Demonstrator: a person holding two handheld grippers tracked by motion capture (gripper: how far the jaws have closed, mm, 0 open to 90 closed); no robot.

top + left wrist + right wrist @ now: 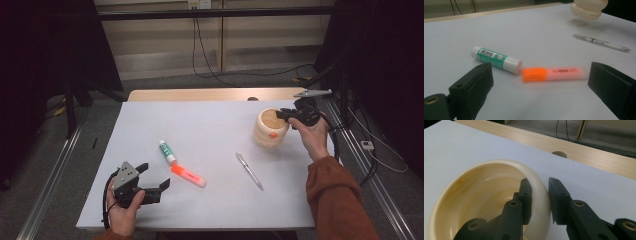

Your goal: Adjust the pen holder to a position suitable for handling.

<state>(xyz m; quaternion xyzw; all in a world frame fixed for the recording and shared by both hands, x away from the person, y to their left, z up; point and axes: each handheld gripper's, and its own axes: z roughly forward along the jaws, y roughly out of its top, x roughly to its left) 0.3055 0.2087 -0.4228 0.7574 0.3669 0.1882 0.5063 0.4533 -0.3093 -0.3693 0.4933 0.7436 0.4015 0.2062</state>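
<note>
Your right claw [537,202] straddles the rim of the cream ribbed wooden cup [270,128] at right centre of the high view: one jaw inside the bowl, one outside, pinching the wall. That grip looks meant to steady or lift the cup so it can take the stationery. In the right gripper view the rim sits between the jaws, clenched on it or very nearly; a thin gap shows on the outer side.

Your left claw [152,179] rests low at lower left of the high view, jaws spread wide and released, holding nothing. In the left gripper view the orange highlighter with translucent pink cap [554,74] lies flat on the white tabletop [210,125] right between the jaws, so it reads as the next pick.

The green-and-white glue stick [496,59] lies just beside the highlighter's orange end, nearly touching, close to your left jaw; it could get nudged or caught when you close. The silver-white ballpoint pen [249,171] lies well apart at lower centre, between highlighter and cup, not blocking. A small orange mark shows on the cup's side.
</note>
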